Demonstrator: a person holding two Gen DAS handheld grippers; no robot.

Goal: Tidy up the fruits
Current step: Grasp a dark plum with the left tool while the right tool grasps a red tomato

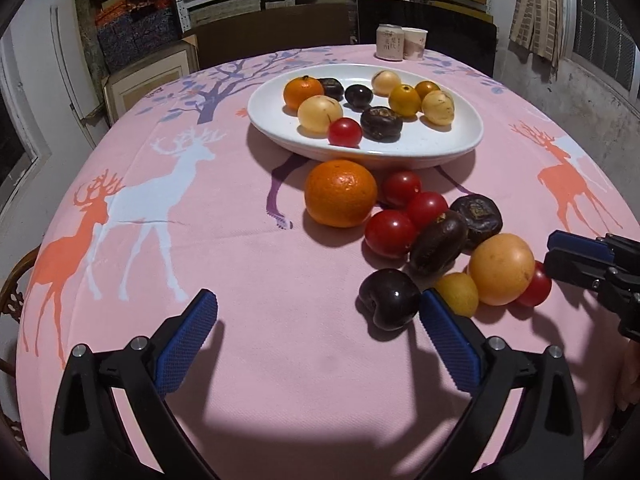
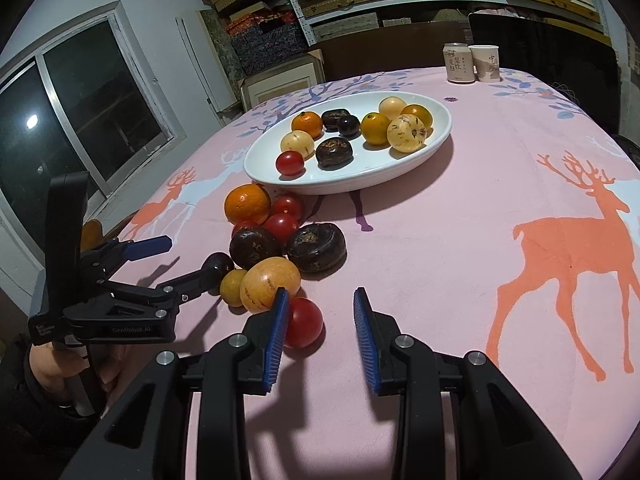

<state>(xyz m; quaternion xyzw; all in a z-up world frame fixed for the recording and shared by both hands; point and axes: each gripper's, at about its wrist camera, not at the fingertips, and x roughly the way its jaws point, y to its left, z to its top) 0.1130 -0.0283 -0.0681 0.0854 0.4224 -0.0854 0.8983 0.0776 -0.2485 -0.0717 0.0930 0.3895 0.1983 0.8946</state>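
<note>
A white oval plate holds several fruits. In front of it on the pink cloth lies a loose pile: an orange, red tomatoes, dark fruits, a dark plum, a yellow-orange fruit and a small yellow one. My left gripper is open and empty, its right finger beside the plum. My right gripper is open and empty, with a red tomato just behind its left finger.
A can and a paper cup stand at the table's far edge. Shelves with boxes fill the back wall. A window is at the left. The cloth to the right carries only deer prints.
</note>
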